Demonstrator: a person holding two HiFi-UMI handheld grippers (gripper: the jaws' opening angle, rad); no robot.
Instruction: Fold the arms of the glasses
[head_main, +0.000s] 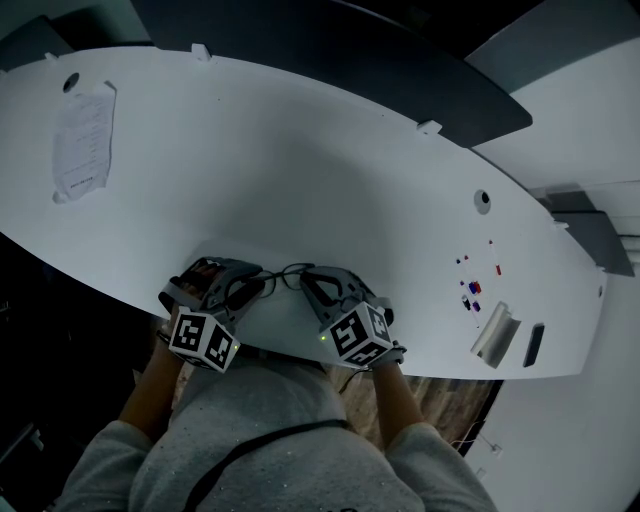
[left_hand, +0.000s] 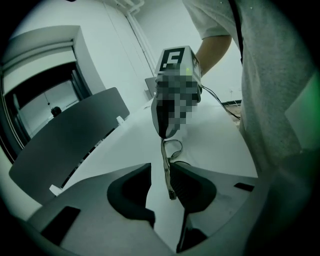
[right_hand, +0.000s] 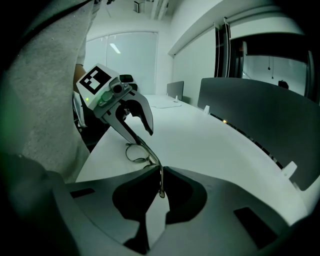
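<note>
My left tongs stand partly open. A thin arm of the glasses runs lengthwise through the gap, close against one pad and well clear of the other, so nothing is pinched there. My right tongs are closed almost fully on the other arm, whose tip hangs down between the pads.

The glasses sit between the two tongs, near the front edge of the bench and close to my body. The round lens front lies just beyond my right tongs. From it the loose arm stretches across to my left tongs, so the long axis runs from one tongs to the other (left to right in the head view). My left tongs are nearer that arm's tip. I judge the fold turns on swinging that tip in toward the front while my right tongs hold firm. I cannot tell whether the frame touches the bench.

The bench is a long, curved white top, mostly bare. A sheet of paper lies far off to the left. A few small items and a silvery object lie far to the right. A dark partition runs behind it. The room is a dim office with glass walls.
</note>
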